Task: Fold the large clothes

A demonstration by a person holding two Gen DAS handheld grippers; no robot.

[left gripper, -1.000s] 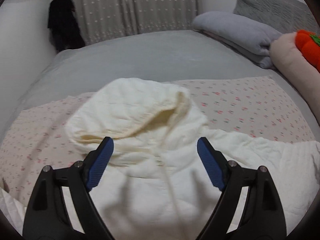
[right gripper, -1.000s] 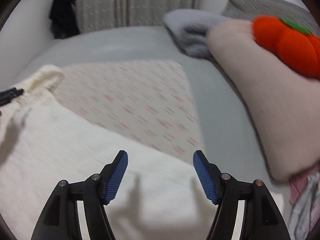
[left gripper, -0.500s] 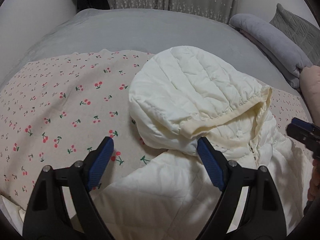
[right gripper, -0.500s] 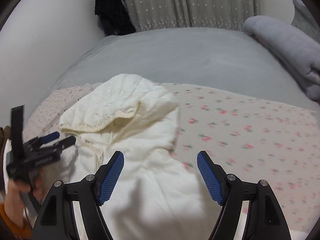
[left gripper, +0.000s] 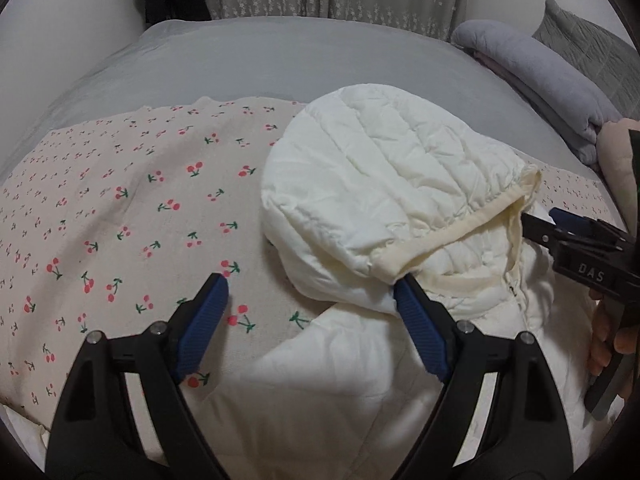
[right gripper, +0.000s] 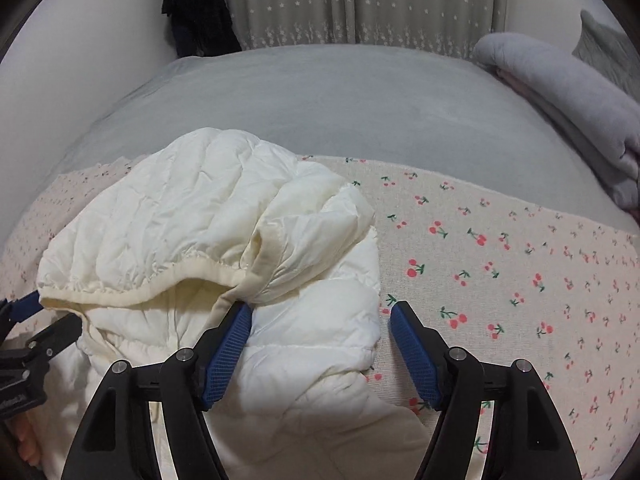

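A cream quilted hooded jacket (left gripper: pixel 384 192) lies face up on a cherry-print cloth (left gripper: pixel 120 208), hood toward the far side. My left gripper (left gripper: pixel 312 308) is open and empty, low over the jacket's left shoulder beside the hood. My right gripper (right gripper: pixel 320 328) is open and empty over the jacket's right shoulder (right gripper: pixel 320 320), its left finger at the hood's rim (right gripper: pixel 200 272). The right gripper also shows at the right edge of the left wrist view (left gripper: pixel 568 228). The left gripper shows at the left edge of the right wrist view (right gripper: pixel 36 320).
The cherry-print cloth (right gripper: pixel 500 264) lies on a grey bed (left gripper: pixel 280 60). A folded grey blanket (left gripper: pixel 540 76) and grey pillow (left gripper: pixel 588 36) lie at the right. A dark garment (right gripper: pixel 196 8) hangs by the starred curtain (right gripper: pixel 360 0).
Both grippers have swung and settled either side of the hood, left at the left shoulder, right at the right shoulder. The jacket has not moved. Both stay open.
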